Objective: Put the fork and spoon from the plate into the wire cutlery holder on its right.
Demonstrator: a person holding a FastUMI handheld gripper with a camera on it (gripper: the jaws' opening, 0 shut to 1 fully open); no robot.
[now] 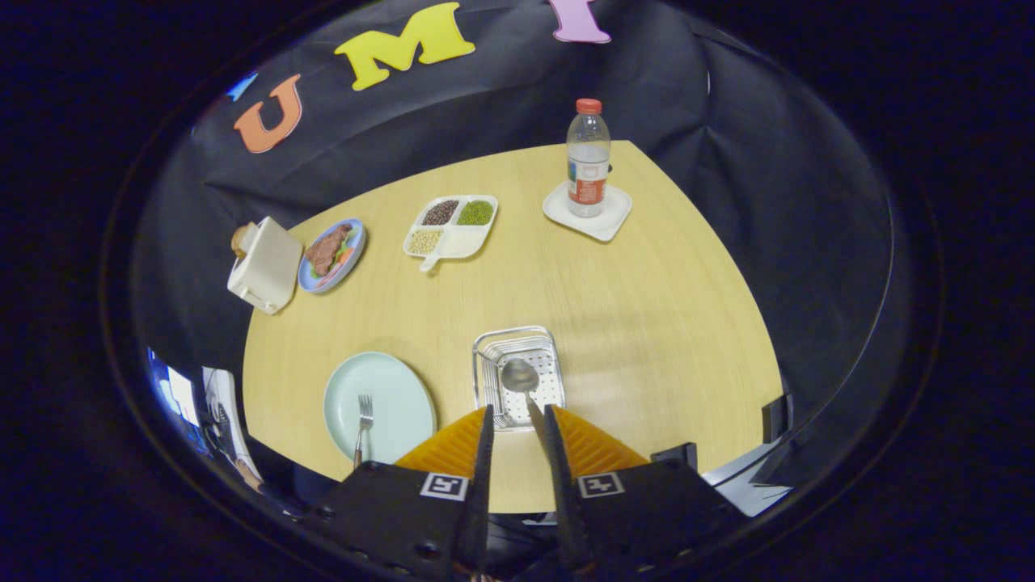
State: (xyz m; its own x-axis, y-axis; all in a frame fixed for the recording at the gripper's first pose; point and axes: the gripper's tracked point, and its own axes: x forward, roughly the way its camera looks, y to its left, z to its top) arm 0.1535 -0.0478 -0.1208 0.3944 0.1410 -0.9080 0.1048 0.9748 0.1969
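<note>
Gripper view: we see the gripper [517, 414] over the wire cutlery holder [518, 375]
Jaws: we grasp the spoon [521, 381] by its handle
Spoon: bowl above the holder
Fork [363, 427]: on the plate [380, 406], left of the holder

A pale wooden table [647, 307] is seen. On it are set a light green plate [396, 396], a wire cutlery holder [517, 360] beside it, a divided dish [451, 226], a blue plate [333, 255], a white toaster [265, 265] and a white coaster [587, 214].
</note>
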